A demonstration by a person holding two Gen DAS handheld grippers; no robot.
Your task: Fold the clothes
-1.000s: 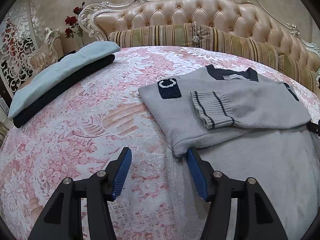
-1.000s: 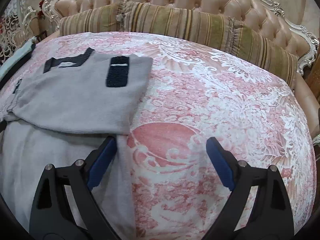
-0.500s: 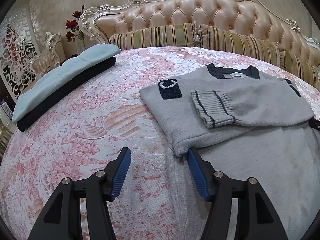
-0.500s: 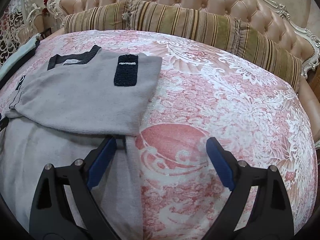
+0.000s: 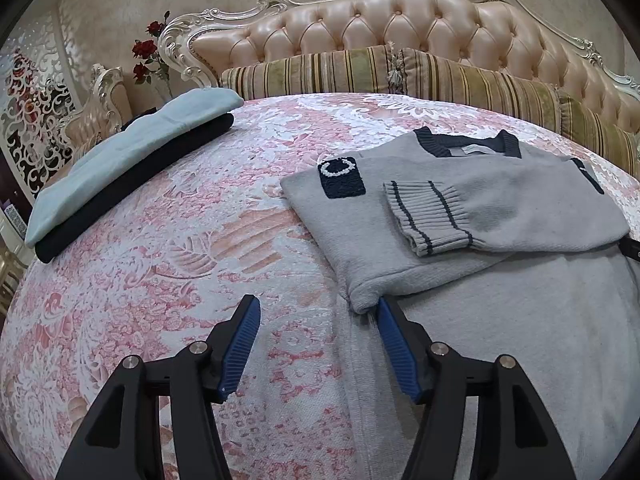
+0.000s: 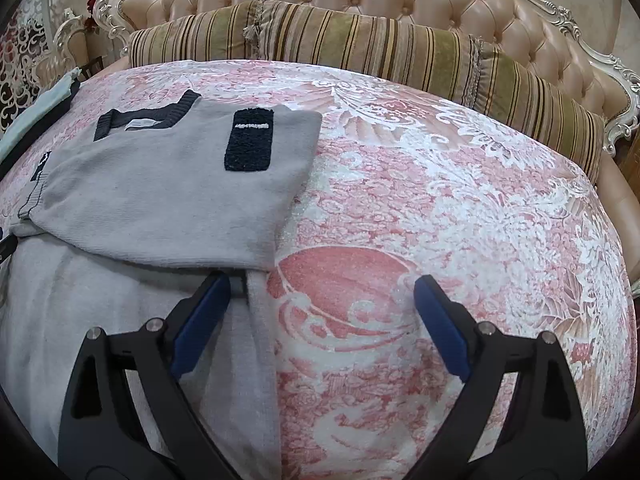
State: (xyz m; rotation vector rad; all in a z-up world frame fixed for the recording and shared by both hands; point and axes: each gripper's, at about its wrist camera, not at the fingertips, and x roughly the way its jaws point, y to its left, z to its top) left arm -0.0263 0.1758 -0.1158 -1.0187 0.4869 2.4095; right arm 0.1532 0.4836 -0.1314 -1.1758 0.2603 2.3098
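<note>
Both grippers, L [image 5: 316, 320] & R [image 6: 320, 300], gape wide w/ nothing held, at grey sweater [image 5: 460, 208] fold corners on bed [image 5: 180, 240].

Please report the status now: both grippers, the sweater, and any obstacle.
Left gripper open, right gripper open, both empty. Grey sweater flat on bed, sleeves folded in, lower half unfolded. Nothing in the way.

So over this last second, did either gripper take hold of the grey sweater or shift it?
No. Both the left gripper and the right gripper stayed open and only drifted slightly back from the grey sweater, nothing grasped or released. The sweater kept its folded sleeves, and the folded stack stayed put.
</note>
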